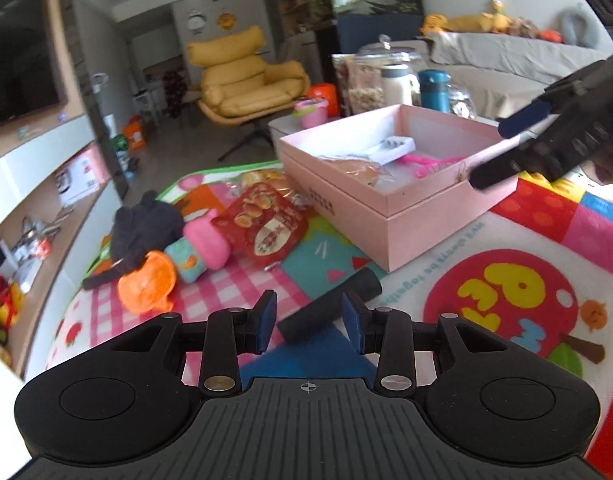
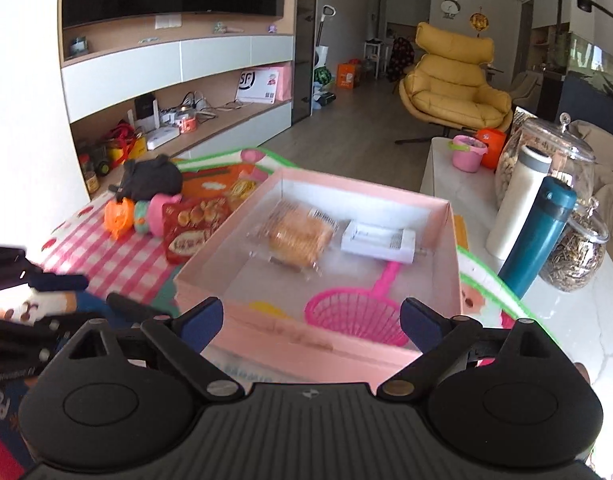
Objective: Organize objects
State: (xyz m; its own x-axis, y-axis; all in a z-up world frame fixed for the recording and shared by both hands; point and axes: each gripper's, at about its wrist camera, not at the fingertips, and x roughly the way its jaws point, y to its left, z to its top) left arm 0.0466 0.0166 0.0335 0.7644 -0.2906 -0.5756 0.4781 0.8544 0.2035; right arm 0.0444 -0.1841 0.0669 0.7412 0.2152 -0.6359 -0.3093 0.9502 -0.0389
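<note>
My left gripper [image 1: 309,304] hangs low over the colourful play mat [image 1: 506,264], jaws partly apart. A black cylinder [image 1: 330,306] lies slanted on the mat, one end between the fingers, and the pads do not press on it. The open pink box [image 1: 386,216] stands just beyond. My right gripper [image 2: 310,308] is wide open and empty above the box's near wall [image 2: 306,344]; it is also in the left wrist view [image 1: 486,156]. Inside the box are a bread packet [image 2: 298,236], a white carton [image 2: 378,244] and a pink net scoop [image 2: 358,312].
Left of the box on the mat lie a red snack bag [image 1: 262,228], a pink-and-teal toy [image 1: 202,248], an orange toy [image 1: 146,284] and a black plush [image 1: 146,224]. A white table [image 2: 446,184] to the right holds a teal bottle [image 2: 538,236], a white bottle [image 2: 518,204] and glass jars [image 2: 546,148].
</note>
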